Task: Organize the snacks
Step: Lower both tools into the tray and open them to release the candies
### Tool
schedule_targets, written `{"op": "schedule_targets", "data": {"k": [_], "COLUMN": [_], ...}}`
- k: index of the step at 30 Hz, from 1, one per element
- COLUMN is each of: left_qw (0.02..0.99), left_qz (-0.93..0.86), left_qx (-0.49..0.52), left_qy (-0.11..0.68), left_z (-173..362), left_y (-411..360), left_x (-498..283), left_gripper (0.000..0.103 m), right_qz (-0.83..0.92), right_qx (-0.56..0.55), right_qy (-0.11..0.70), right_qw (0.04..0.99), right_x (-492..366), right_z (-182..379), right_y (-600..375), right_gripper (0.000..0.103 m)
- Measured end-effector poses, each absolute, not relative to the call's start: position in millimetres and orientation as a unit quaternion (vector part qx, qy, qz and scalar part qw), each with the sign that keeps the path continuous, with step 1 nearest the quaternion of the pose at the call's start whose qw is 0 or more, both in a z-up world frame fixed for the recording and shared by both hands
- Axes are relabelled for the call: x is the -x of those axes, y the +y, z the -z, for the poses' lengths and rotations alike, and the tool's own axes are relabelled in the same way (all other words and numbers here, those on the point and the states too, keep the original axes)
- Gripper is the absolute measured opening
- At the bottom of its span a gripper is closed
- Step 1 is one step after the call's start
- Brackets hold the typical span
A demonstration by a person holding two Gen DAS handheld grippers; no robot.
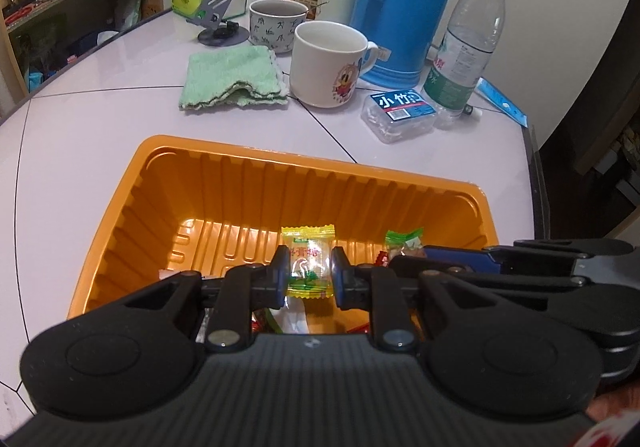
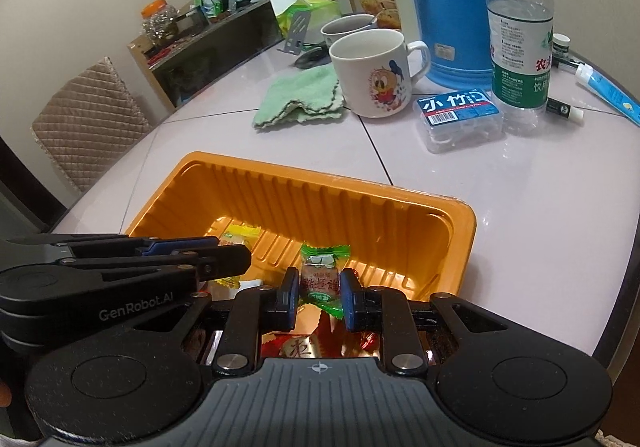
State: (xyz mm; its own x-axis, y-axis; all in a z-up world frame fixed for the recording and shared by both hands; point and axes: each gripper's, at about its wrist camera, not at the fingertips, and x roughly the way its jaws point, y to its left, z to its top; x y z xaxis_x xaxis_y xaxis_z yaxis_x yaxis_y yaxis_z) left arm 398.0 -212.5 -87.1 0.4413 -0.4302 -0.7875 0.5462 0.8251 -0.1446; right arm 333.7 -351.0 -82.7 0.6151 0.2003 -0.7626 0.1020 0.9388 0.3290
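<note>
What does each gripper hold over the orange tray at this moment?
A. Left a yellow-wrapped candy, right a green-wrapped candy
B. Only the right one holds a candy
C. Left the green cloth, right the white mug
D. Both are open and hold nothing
A: the left gripper is shut on a yellow-wrapped candy, the right gripper on a green-wrapped candy, both above the orange tray.

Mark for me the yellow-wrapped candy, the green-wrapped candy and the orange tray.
Yellow-wrapped candy [image 1: 307, 267]: left wrist view, clear middle of the wrapper.
Green-wrapped candy [image 2: 320, 281]: right wrist view, printed middle of the wrapper.
Orange tray [image 1: 320, 191]: left wrist view, ribbed far inner wall.
</note>
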Motion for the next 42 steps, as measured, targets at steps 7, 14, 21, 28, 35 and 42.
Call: {"op": "schedule_targets", "data": {"k": [7, 14, 21, 28, 35, 42], "left_qw": [0.845, 0.852, 0.857, 0.86, 0.864, 0.866], "left_qz": [0.281, 0.272, 0.26, 0.25, 0.24, 0.233], "left_qx": [-0.053, -0.044, -0.041, -0.033, -0.027, -0.012], "left_qy": [0.452, 0.444, 0.444, 0.443, 0.441, 0.442], "left_z": [88.8, 80.2, 75.5, 69.9, 60.7, 51.5], "left_y": [-210.0, -195.6, -183.4, -173.7, -160.7, -147.7], "left_x": [-404.1, -402.4, -397.0, -387.9, -367.4, -338.7], "left_gripper": [0.021, 0.021, 0.021, 0.026, 0.034, 0.038], "right_qz": [-0.023, -0.023, -0.031, -0.046, -0.049, -0.043], "right_qx": [-0.172, -0.175, -0.172, -0.18, -0.178, -0.174], "right_qy": [0.44, 0.44, 0.435, 0.402, 0.418, 0.411], "right_qw": [0.881, 0.881, 0.883, 0.897, 0.89, 0.894], "right_x": [-335.6, -335.1, -337.1, -337.0, -324.9, -290.0], "right_z": [84.1, 84.5, 81.0, 68.1, 64.3, 53.2], "right_y": [-353.0, -353.6, -347.9, -342.6, -341.7, -343.6], "right_gripper": [0.022, 0.022, 0.022, 0.023, 0.038, 0.064]}}
